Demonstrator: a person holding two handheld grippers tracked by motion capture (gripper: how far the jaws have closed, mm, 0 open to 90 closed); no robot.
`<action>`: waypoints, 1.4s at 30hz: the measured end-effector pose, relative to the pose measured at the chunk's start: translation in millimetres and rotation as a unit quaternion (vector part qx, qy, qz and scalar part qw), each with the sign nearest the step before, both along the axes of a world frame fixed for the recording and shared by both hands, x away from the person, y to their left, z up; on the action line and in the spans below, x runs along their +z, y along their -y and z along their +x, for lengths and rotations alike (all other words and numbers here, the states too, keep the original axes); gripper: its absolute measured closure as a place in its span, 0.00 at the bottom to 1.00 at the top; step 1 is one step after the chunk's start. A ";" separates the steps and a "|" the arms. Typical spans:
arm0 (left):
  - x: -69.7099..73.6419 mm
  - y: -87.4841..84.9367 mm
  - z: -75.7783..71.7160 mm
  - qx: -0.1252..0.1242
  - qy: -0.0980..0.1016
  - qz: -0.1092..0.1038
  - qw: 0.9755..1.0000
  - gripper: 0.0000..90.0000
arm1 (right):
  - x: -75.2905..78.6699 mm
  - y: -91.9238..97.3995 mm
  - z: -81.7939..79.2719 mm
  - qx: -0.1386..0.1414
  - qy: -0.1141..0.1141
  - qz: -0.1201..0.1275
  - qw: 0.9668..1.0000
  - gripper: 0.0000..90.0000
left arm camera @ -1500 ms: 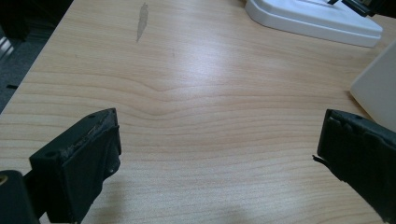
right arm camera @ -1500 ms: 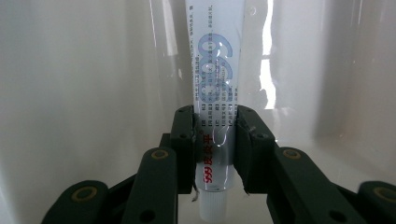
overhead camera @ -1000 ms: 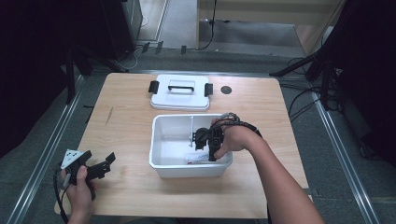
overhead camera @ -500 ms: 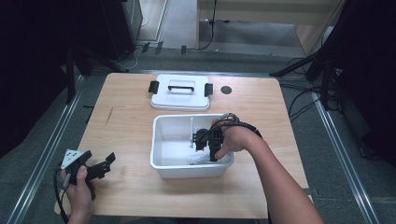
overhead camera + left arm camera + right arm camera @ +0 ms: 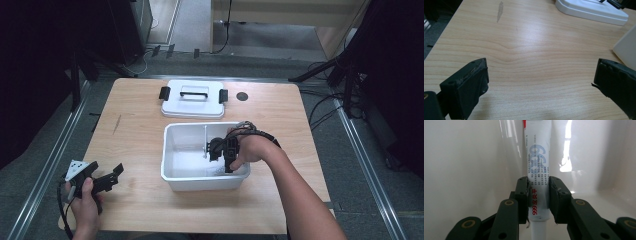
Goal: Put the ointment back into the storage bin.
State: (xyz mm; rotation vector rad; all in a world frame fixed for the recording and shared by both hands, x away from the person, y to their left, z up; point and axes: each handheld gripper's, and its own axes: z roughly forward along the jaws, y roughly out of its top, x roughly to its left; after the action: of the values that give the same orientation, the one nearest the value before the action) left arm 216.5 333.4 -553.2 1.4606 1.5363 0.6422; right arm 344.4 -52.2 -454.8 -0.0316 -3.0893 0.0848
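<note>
Jaws of the right gripper (image 5: 538, 195) are pinched on a white ointment tube (image 5: 536, 170), one black pad flat against each side of it. In the right gripper view the tube runs lengthwise straight between the jaws: its ribbed white cap sits low, near the gripper body, red and blue print crosses the part that is clamped, and the rest of the tube reaches up past the fingertips toward the glossy white wall of the bin. From the high view, the right hand (image 5: 250, 149) is lowered into the white plastic bin (image 5: 172, 170) at its right half, and the right gripper (image 5: 216, 150) points leftward inside it; the tube itself is too small to make out from there, apart from a thin pale strip near the jaws. The bin stands near the middle of the wooden table (image 5: 135, 125). Just behind the bin lies its white lid (image 5: 192, 102), flat, with a handle on top and a black latch at each end. The left gripper (image 5: 107, 177) is held by the left hand (image 5: 85, 200) near the front left corner of the table, well apart from the bin. In the left gripper view its jaws stand wide apart with bare tabletop between them, gripping nothing, and the lid's edge shows far off.
</note>
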 end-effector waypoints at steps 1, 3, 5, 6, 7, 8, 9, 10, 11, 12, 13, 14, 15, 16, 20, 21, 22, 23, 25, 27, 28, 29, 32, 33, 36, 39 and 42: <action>0.0 0.0 0.0 0.000 0.000 0.000 1.000 0.00 | 0.3 0.1 0.1 -0.001 -0.001 0.000 1.000 0.79; 0.0 0.0 0.0 0.000 0.000 0.000 1.000 0.00 | 0.3 0.2 0.6 -0.001 -0.003 0.002 1.000 0.79; 0.0 0.1 0.0 0.000 0.000 0.000 1.000 0.00 | 0.3 0.3 0.8 -0.001 -0.004 0.003 1.000 0.79; 0.0 0.1 0.0 0.000 0.000 -0.001 1.000 0.00 | 0.6 0.3 0.9 -0.002 -0.005 0.002 1.000 0.79; 0.0 0.0 0.0 0.000 0.000 -0.001 1.000 0.00 | 0.9 0.5 1.3 -0.001 -0.004 0.001 1.000 0.78; -0.1 0.0 0.0 0.000 0.000 -0.001 1.000 0.00 | 1.2 0.8 1.0 -0.004 -0.005 0.000 1.000 0.77; 0.0 0.0 0.0 0.000 0.000 0.000 1.000 0.00 | 1.3 0.9 0.9 -0.005 -0.007 0.002 1.000 0.77; 0.1 0.1 -0.1 0.000 0.000 -0.001 1.000 0.00 | 1.4 1.1 0.9 -0.002 -0.008 0.003 1.000 0.77; 0.0 0.1 0.0 0.000 0.000 0.000 1.000 0.00 | 1.7 1.2 0.5 -0.001 -0.007 0.003 1.000 0.77; 0.0 0.0 0.1 0.000 0.000 0.000 1.000 0.00 | 2.1 1.3 0.1 -0.004 -0.008 0.002 1.000 0.77; 0.0 0.0 0.1 0.000 -0.001 0.000 1.000 0.00 | 2.4 1.6 0.2 -0.003 -0.009 0.002 1.000 0.77; 0.0 0.1 0.0 0.000 0.000 0.000 1.000 0.00 | 3.1 2.0 0.6 -0.003 -0.009 0.005 1.000 0.77; 0.0 0.2 0.0 0.000 0.000 0.000 1.000 0.00 | 3.7 2.2 0.7 -0.004 -0.009 0.006 1.000 0.77; 0.0 0.1 0.0 0.000 -0.001 0.001 1.000 0.00 | 4.7 2.5 0.9 -0.005 -0.008 0.008 1.000 0.78; 0.1 0.3 0.0 0.000 -0.001 0.001 1.000 0.00 | 12.0 4.9 1.1 -0.011 -0.008 0.017 1.000 0.86; 0.1 0.3 0.0 0.000 -0.001 0.001 1.000 0.00 | 15.9 6.0 1.5 -0.013 -0.008 0.020 1.000 0.86; 0.1 0.3 -0.1 0.000 0.000 0.001 1.000 0.00 | 18.3 6.7 1.6 -0.016 -0.008 0.025 1.000 0.87; 0.2 0.3 -0.1 0.000 -0.001 0.001 1.000 0.00 | 21.9 7.7 1.7 -0.019 -0.007 0.031 0.999 0.87; 0.1 0.4 -0.1 0.000 0.000 0.001 1.000 0.00 | 30.1 10.3 1.7 -0.022 -0.006 0.045 0.999 0.87; 0.1 0.5 -0.1 0.001 0.000 0.000 1.000 0.00 | 36.7 12.5 1.4 -0.026 -0.003 0.049 0.998 0.87; 0.0 0.6 0.1 0.002 0.001 0.000 1.000 0.00 | 39.3 13.5 1.3 -0.027 -0.001 0.051 0.998 0.87; 0.0 0.7 0.2 0.002 0.002 -0.001 1.000 0.00 | 43.6 15.3 1.3 -0.029 0.003 0.053 0.998 0.87; 0.0 0.8 0.3 0.003 0.002 -0.001 1.000 0.00 | 54.4 20.4 1.8 -0.035 0.006 0.064 0.997 0.87; -0.1 0.8 0.4 0.003 0.002 -0.001 1.000 0.00 | 57.7 22.1 1.4 -0.039 0.009 0.070 0.997 0.87; 0.1 0.8 0.3 0.002 0.001 -0.001 1.000 0.00 | 67.1 27.8 2.2 -0.043 0.013 0.083 0.996 0.87; 0.1 0.8 0.4 0.002 0.000 0.000 1.000 0.00 | 75.4 34.1 2.2 -0.053 0.016 0.092 0.994 0.86; 0.1 0.9 0.4 0.003 0.000 -0.001 1.000 0.00 | 82.1 41.4 2.5 -0.059 0.018 0.104 0.993 0.86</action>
State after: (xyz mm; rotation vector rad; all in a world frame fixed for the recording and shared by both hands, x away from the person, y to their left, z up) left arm 216.8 332.5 -553.1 1.4551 1.5403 0.6448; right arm 346.9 -93.6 -372.7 -0.2092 -3.1046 -0.2437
